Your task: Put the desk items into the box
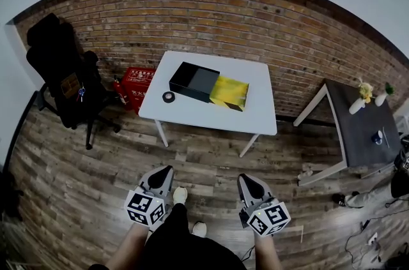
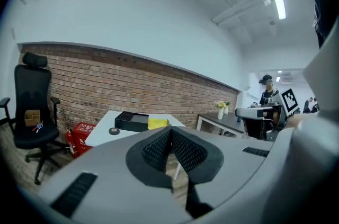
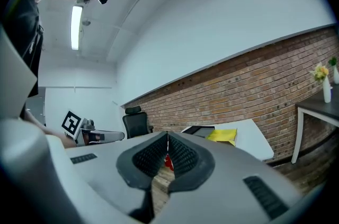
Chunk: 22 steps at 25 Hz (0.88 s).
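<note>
Standing well back from the desk (image 1: 211, 117), left tool (image 1: 160, 172) and right tool (image 1: 249, 180) both clenched, empty. Tape roll (image 1: 169, 97) sits by the black box (image 1: 193, 81) near the left edge; looks light and rigid, so pinch its rim.

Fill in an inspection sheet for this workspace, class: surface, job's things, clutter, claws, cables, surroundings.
Surface: white table, standing against the brick wall.
Job's things: black box with a yellow part showing at its right end; black tape roll on the table left of the box, apart from it, not yet inside.
Clutter: nothing seen on the table.
Claws: left claw and right claw both shut and empty, held well short of the table.
Cables: loose cables on the floor at far right.
Surroundings: black office chair, red crate and fire extinguisher left of the table; grey side table with vases to the right.
</note>
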Tool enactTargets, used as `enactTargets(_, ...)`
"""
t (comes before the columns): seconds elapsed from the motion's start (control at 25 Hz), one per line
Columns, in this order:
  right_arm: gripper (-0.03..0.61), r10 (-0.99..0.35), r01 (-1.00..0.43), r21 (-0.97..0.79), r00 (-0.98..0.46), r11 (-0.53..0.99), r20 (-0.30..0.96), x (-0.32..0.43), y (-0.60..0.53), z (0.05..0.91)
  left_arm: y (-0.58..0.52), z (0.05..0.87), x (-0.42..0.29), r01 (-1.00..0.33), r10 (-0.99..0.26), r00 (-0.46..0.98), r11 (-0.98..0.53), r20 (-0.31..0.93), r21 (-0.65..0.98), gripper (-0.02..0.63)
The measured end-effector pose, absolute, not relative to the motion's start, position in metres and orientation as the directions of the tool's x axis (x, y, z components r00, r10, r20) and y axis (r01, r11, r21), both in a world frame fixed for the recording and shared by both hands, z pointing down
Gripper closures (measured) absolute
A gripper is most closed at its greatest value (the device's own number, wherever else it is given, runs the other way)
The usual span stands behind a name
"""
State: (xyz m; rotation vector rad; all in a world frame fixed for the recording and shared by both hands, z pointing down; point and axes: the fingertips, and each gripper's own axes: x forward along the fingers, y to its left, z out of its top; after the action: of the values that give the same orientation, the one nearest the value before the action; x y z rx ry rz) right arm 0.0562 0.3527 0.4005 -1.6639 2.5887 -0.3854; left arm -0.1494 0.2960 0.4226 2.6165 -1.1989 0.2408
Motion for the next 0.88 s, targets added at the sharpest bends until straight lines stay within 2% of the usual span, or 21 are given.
enactTargets(0.44, 0.555, -0.899, -0.895, -0.218, -0.421, 0.390, 0.120, 0.050, 0.298, 0.409, 0.236, 0.439, -0.152, -0.757, -0.711, 0.651, -0.632, 0.267, 0.163, 0.600)
enactTargets(0.88, 0.555, -0.921, -0.915, -0.240, -0.364, 0.326, 0.139, 0.053, 0.195, 0.425, 0.124, 0.451, -0.145, -0.710, -0.662, 0.703, -0.679, 0.260, 0.190, 0.600)
